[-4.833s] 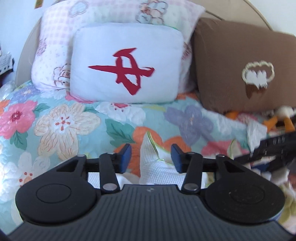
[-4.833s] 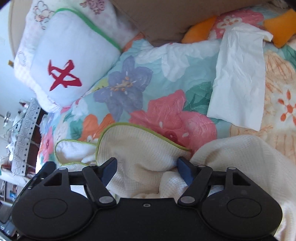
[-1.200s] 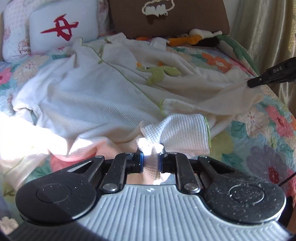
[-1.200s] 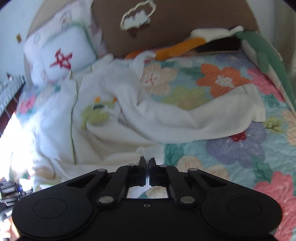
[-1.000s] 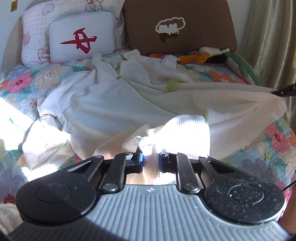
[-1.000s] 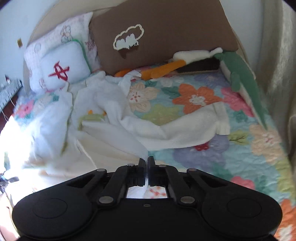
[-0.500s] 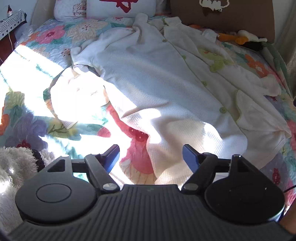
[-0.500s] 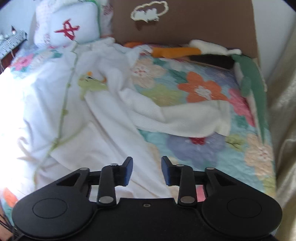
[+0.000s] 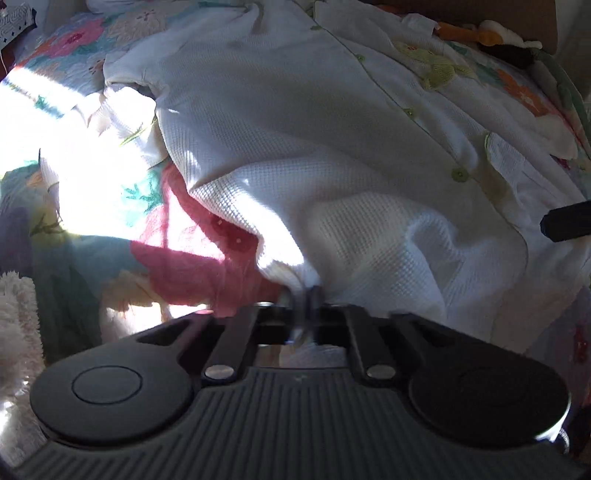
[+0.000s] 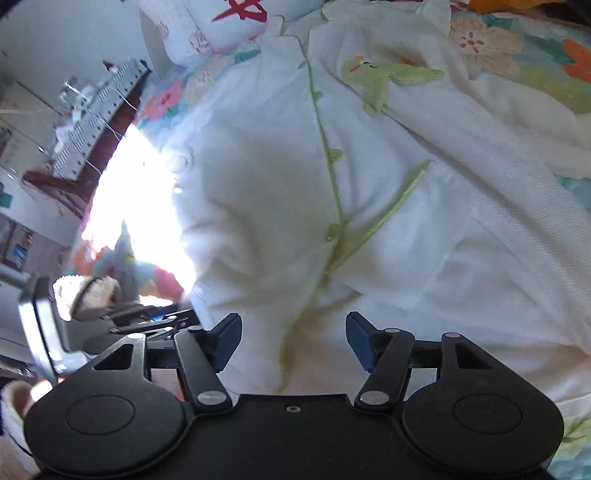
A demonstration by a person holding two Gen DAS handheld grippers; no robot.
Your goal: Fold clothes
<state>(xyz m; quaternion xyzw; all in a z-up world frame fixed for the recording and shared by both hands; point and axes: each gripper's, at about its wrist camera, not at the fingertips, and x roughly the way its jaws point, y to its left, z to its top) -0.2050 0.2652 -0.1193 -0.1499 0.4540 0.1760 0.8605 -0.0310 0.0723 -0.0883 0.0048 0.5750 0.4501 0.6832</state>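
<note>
I am working at the near hem of the white waffle-knit button-up garment with green trim [image 9: 332, 155], which is lying spread across the floral quilted bed [image 9: 74, 236]. My left hand-held gripper [image 9: 304, 295] is pinching the hem's near left corner, its fingers closed onto the cloth. To its left, bare quilt is lying open in bright sun. My right hand-held gripper [image 10: 293, 339] is hovering over the hem near the green button placket [image 10: 328, 173], its fingers spread wide and gripping nothing.

Half a second ago, the left fingers were standing wide apart over the quilt; the right pair has opened further since then.

Only the right view is showing the green frog patch [image 10: 376, 79] clearly, plus the pillow with the red mark [image 10: 236, 22].
</note>
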